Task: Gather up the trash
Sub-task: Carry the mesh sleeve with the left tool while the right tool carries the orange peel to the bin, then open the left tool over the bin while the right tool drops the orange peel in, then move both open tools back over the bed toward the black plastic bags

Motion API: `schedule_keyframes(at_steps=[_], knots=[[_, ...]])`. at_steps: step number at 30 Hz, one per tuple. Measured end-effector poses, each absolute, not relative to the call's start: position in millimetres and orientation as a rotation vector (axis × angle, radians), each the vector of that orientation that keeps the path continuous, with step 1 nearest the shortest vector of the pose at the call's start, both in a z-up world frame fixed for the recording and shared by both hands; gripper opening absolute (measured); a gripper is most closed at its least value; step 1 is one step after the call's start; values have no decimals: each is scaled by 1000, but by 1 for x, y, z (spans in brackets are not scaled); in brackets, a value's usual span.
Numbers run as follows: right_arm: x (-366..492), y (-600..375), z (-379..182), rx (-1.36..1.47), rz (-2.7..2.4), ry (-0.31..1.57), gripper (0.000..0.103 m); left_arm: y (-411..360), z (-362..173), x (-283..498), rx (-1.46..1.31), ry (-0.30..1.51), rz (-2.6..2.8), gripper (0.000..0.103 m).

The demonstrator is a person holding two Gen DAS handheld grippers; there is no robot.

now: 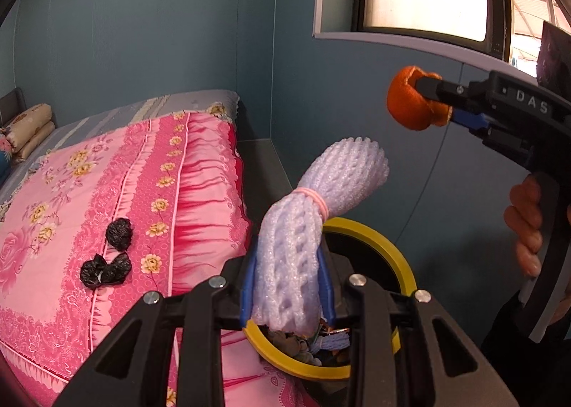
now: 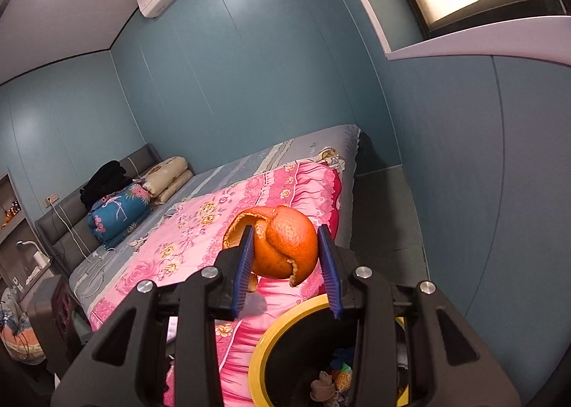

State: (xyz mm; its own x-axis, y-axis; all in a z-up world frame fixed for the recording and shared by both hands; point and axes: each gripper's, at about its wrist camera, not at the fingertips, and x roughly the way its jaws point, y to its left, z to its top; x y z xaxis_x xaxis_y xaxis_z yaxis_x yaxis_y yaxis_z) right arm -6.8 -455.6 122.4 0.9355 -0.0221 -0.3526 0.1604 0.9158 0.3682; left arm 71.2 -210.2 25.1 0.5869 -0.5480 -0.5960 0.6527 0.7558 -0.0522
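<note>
Trash is in both grippers right now, and more of it lies on the bed. The left gripper (image 1: pixel 287 285) has its blue pads closed on a white foam fruit net (image 1: pixel 310 214), a bundle of knobbly mesh sleeves cinched at the waist by a pink rubber band (image 1: pixel 314 200). It hangs over the mouth of the yellow-rimmed bin (image 1: pixel 374 234), which stands against the bed's edge and already holds scraps. I'd judge that foam to be almost weightless and springy; it squashes under the pads, so a hold low on the bundle, as here, looks secure enough, though it could spring free once released.

The right gripper (image 2: pixel 285 264) carries an orange peel (image 2: pixel 282 246), curled back into a hollow ball with ragged, pale-edged tears. Its jaws stand partly apart, the left pad pressing a loose flap, the right pad beside the rind; whether that side touches I cannot tell. The skin looks pebbled, leathery and light, probably a little oily and liable to tear or unroll if pinched at a thin strip. It hangs above the bin's near rim, with a hand (image 1: pixel 528 228) on the grip.

Two crumpled black plastic wads (image 1: pixel 110 257) rest on the pink floral bedspread (image 1: pixel 150 192), well apart from the bin. They look thin, crinkly and slippery, best pinched across the knotted middle.
</note>
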Motion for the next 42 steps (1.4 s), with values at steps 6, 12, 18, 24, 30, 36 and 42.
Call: schedule_keyframes(at_steps=[6, 12, 18, 24, 30, 36, 42], knots=[[0, -450, 121, 392, -111, 372, 35, -219, 6, 79, 188, 681, -716, 28], [6, -449, 121, 376, -143, 390, 43, -216, -5, 89, 145, 732, -713, 38], [5, -453, 116, 405, -161, 383, 56, -197, -1, 96, 73, 745, -699, 68], [2, -451, 115, 394, -156, 380, 56, -185, 7, 97, 43, 712, -688, 81], [4, -445, 114, 377, -118, 383, 58, -170, 14, 102, 29, 690, -651, 85], [25, -424, 115, 341, -45, 421, 60, -138, 20, 115, 5, 668, -573, 87], [59, -393, 115, 289, 39, 473, 64, -95, 20, 139, -21, 665, -469, 90]])
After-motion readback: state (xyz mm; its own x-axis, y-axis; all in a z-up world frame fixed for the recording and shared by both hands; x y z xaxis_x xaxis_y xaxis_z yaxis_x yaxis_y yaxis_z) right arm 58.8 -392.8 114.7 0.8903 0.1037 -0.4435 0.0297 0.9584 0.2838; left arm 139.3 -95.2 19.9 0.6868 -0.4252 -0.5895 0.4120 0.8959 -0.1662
